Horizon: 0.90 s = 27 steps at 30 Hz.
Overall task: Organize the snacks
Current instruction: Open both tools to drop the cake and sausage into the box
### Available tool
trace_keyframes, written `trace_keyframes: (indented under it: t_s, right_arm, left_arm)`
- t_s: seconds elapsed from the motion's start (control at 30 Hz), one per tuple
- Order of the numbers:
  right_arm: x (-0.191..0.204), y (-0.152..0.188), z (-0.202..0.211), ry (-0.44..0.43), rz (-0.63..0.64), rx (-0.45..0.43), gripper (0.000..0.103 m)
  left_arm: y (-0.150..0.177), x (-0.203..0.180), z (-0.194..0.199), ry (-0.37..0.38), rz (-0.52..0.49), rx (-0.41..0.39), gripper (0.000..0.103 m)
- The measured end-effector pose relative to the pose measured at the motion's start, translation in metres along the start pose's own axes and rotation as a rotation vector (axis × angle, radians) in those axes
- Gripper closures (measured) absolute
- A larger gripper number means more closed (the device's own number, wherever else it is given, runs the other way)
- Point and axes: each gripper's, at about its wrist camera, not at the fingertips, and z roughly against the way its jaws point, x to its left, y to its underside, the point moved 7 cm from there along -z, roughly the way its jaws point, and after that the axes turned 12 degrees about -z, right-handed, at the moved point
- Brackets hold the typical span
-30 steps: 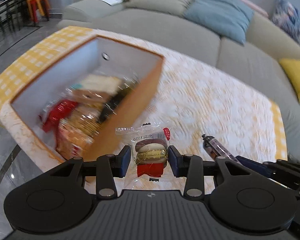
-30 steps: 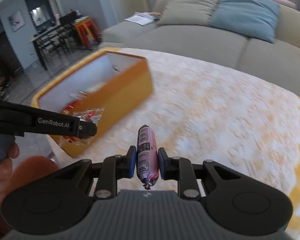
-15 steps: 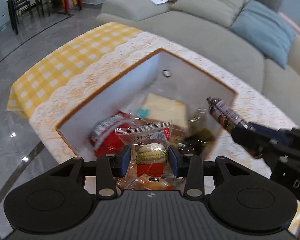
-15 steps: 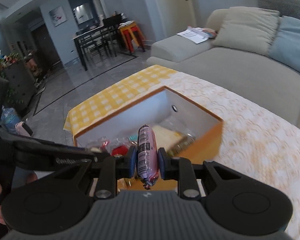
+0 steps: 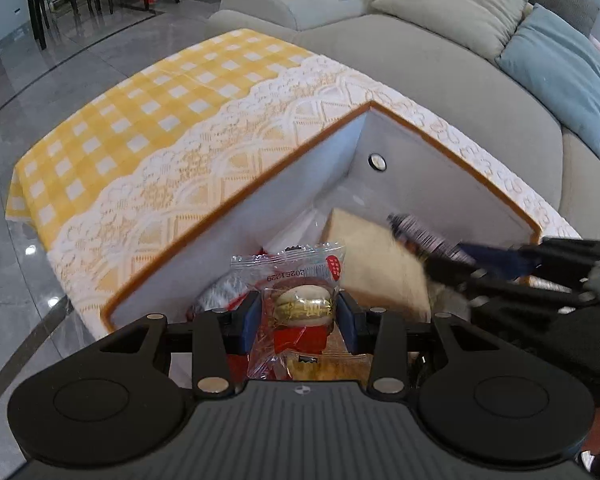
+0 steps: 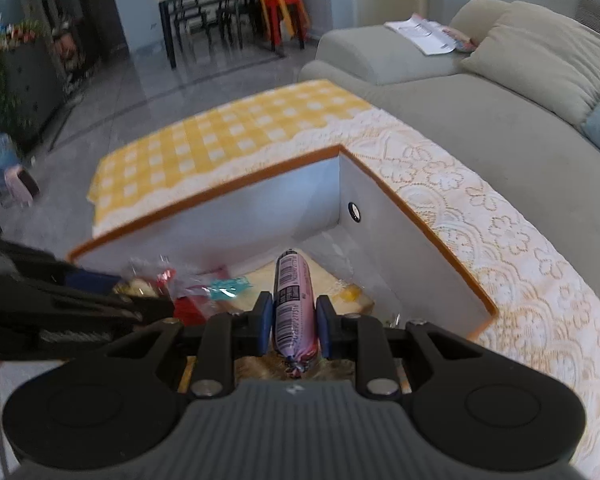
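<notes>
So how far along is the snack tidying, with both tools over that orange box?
Partly done: several snacks already lie in the orange box. In hand: the left gripper grips a clear-wrapped cake, the right gripper a pink sausage, both above the box. Left: releasing both inside. Whether more snacks wait elsewhere isn't visible.

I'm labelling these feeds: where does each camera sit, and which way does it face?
Left wrist: on the left gripper, looking down past its fingers, shut on a wrapped pastry, into the orange box; the right gripper crosses at right.
Right wrist: on the right gripper, holding a pink sausage over that box; the left gripper crosses at left.
Shared: box, checked tablecloth, sofa.
</notes>
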Motion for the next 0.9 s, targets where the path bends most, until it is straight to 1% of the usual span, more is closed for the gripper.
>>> trace_keyframes:
  t_s: [0.23, 0.37, 0.43, 0.57, 0.6, 0.63, 0.67, 0.9]
  right_arm:
    - [-0.008, -0.001, -0.040, 0.044, 0.047, 0.077, 0.082]
    - [-0.011, 0.000, -0.052, 0.070, 0.092, 0.104, 0.082]
    - [-0.014, 0.001, -0.055, 0.068, 0.111, 0.116, 0.082]
    - [-0.020, 0.002, -0.052, 0.056, 0.109, 0.116, 0.080]
    - [-0.021, 0.001, -0.050, 0.048, 0.104, 0.113, 0.076]
    - [-0.022, 0.000, -0.047, 0.041, 0.100, 0.105, 0.069]
    - [-0.023, -0.002, -0.045, 0.039, 0.099, 0.094, 0.067]
    - [-0.029, -0.003, -0.022, 0.062, 0.116, 0.057, 0.065]
  left_arm:
    - [-0.019, -0.003, -0.019, -0.011, -0.033, -0.006, 0.058]
    - [-0.026, -0.010, -0.033, 0.023, -0.052, -0.001, 0.057]
    - [-0.027, -0.013, -0.039, 0.027, -0.060, 0.007, 0.057]
    - [-0.030, -0.018, -0.048, 0.020, -0.082, 0.020, 0.057]
    - [-0.031, -0.019, -0.049, 0.019, -0.085, 0.020, 0.057]
    - [-0.032, -0.020, -0.050, 0.020, -0.091, 0.018, 0.057]
    - [-0.034, -0.022, -0.051, 0.020, -0.096, 0.014, 0.058]
    - [-0.048, -0.041, -0.066, 0.036, -0.147, 0.025, 0.057]
